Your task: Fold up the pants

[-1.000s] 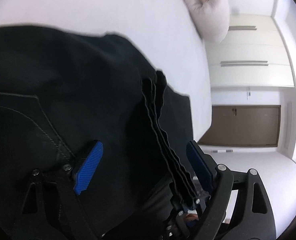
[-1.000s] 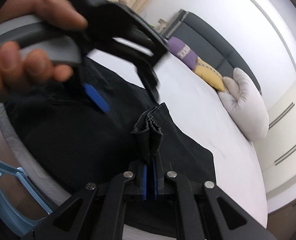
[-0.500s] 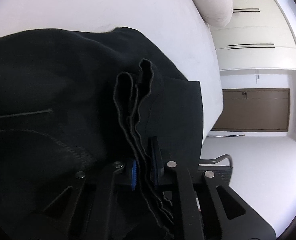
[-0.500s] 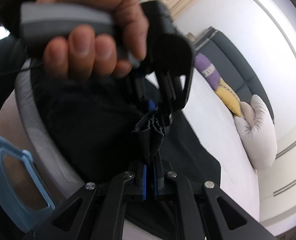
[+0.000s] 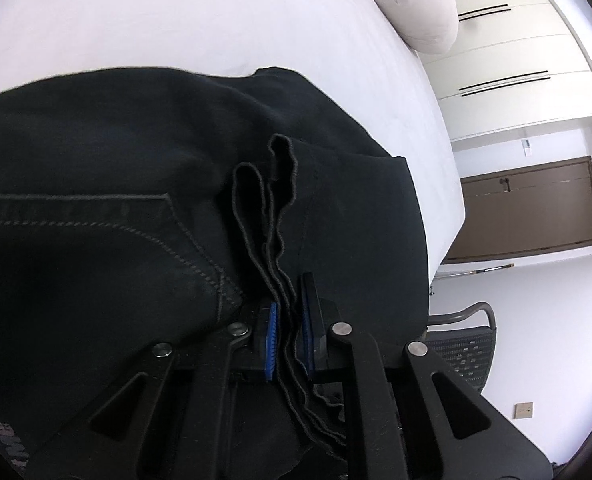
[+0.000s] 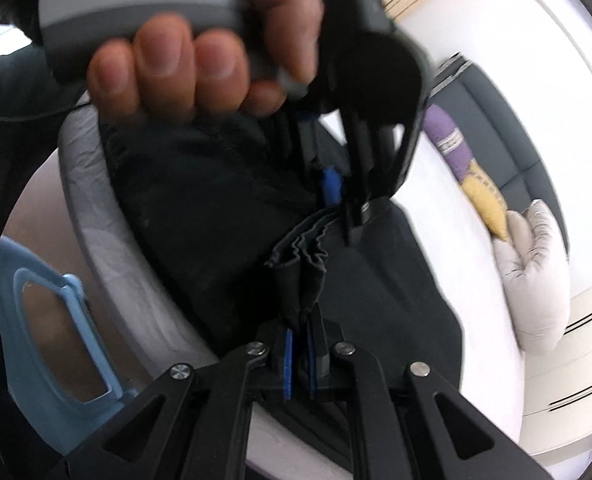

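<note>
Lying across the near part of the white bed (image 5: 224, 20), the black pants (image 5: 108, 184) spread out in front of both your tools, with their stacked hems gathered into a wavy bundle that rises off the cloth below. Your left gripper (image 5: 290, 334) is clamped on that bundle: the layered edges run straight down between its blue pads (image 5: 272, 334), which press on them from both sides, and a stitched pocket seam lies just to the left of the jaws. Your right gripper (image 6: 299, 358) is likewise pinched on the same bunch of hems, the folded edges standing up from between its blue pads (image 6: 287, 360) and fanning open above them. From the right wrist camera you see your left hand (image 6: 200, 60) wrapped around the grey handle of the other tool, close above the bundle, so the two grips sit near each other on the same stack of edges. The rest of the pants hangs back toward the bed's rounded grey rim (image 6: 96, 216). A pale cushion (image 6: 536, 276) sits well beyond, with a yellow pillow (image 6: 486, 204) and a purple pillow (image 6: 452, 148) further along, and a light blue chair (image 6: 36, 332) stands beside the bed.
</note>
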A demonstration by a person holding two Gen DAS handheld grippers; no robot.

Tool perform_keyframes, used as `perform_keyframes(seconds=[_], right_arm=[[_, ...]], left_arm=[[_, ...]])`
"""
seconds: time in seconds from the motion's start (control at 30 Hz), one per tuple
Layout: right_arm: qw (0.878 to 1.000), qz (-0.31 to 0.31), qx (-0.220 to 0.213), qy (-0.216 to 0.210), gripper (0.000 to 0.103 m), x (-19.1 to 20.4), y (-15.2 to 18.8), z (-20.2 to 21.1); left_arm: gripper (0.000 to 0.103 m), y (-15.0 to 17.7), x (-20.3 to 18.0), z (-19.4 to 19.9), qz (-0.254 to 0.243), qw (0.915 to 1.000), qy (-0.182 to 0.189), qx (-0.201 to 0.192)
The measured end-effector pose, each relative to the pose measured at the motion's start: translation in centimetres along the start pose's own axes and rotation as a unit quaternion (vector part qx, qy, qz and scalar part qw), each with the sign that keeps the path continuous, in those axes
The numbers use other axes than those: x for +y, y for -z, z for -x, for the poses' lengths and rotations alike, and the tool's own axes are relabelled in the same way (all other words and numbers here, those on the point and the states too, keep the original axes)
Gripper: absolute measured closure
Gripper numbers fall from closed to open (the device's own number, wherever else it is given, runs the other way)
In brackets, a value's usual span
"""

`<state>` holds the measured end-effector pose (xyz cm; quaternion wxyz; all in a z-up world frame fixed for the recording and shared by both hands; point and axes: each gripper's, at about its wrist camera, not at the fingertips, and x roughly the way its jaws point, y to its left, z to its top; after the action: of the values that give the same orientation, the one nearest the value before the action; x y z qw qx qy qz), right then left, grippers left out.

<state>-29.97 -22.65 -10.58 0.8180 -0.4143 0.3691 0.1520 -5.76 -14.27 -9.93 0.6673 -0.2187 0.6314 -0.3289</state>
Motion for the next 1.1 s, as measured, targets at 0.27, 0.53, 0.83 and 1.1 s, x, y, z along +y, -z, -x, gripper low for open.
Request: perform_keyframes(seconds=[0.27, 0.53, 0.83, 1.1], right_arm=[[1.000, -0.011, 0.011, -0.018, 0.055, 0.2, 0.6, 0.7], [0.957, -0.201, 0.029, -0.206, 0.053, -10.3, 6.0, 3.8], [0.810, -0.489, -0.010, -0.323, 0.064, -27.7, 15.9, -4.2], [0.725, -0.552, -0.023, -0.411, 0.064, -32.3, 18.5, -12.6]], left_arm=[[0.093, 0.2, 0.3, 1.5, 0.007, 0.9999, -0.010, -0.009], [0.093, -0.4, -4.2, 4.7, -0.059, 0.9889, -0.109, -0.081], [0.093, 2.8, -10.8, -3.9, -0.219, 0.9603, -0.172, -0.021], [0.093, 3.9, -10.6, -4.0, -0.229, 0.9595, -0.164, -0.017]])
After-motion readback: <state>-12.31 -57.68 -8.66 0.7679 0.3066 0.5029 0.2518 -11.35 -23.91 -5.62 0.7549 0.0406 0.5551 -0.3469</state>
